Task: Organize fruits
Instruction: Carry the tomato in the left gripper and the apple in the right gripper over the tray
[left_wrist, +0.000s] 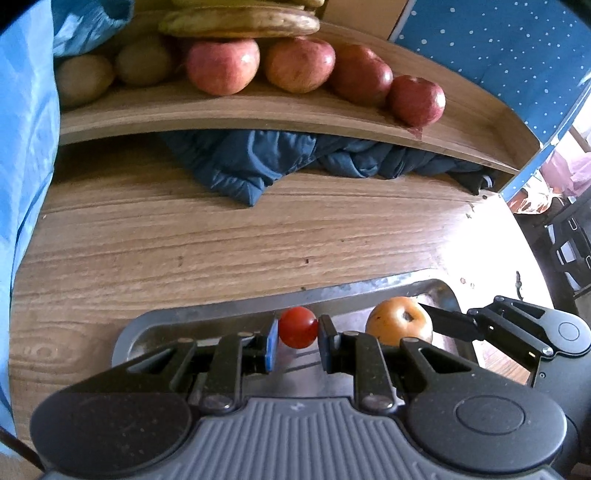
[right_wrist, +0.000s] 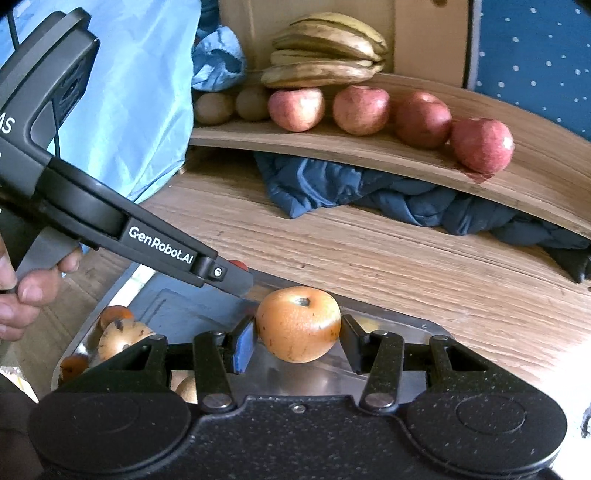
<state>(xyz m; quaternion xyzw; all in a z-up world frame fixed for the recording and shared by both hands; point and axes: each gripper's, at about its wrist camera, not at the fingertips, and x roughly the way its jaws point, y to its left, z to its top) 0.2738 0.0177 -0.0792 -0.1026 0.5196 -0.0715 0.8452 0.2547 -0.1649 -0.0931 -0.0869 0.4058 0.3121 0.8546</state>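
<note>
Nearest in the left wrist view, the left gripper (left_wrist: 298, 338) is clamped on a small red tomato (left_wrist: 297, 327), its pads pressing the fruit from both sides above the metal tray (left_wrist: 207, 314). Just to the right, the right gripper (right_wrist: 298, 343) holds an orange-yellow round fruit (right_wrist: 298, 323) between its pads, also over the tray; in the left wrist view the same fruit sits right of the tomato with one finger of the right gripper reaching in from the right. The right wrist view shows the left gripper's arm slanting down from the upper left, a hand (right_wrist: 22, 291) wrapped around its handle at the left edge. More orange and brownish fruits (right_wrist: 122, 334) lie in the near left part of the tray. The tray rests on a wood-grain tabletop (left_wrist: 221, 251). At the far side a wooden shelf (left_wrist: 258, 114) carries a row of four red apples (left_wrist: 222, 66), two kiwis (left_wrist: 84, 79) to their left, and a bunch of bananas (right_wrist: 325, 55) behind them. A crumpled dark blue cloth (left_wrist: 258, 162) lies under the shelf, and light blue fabric (right_wrist: 140, 92) hangs at the far left.
</note>
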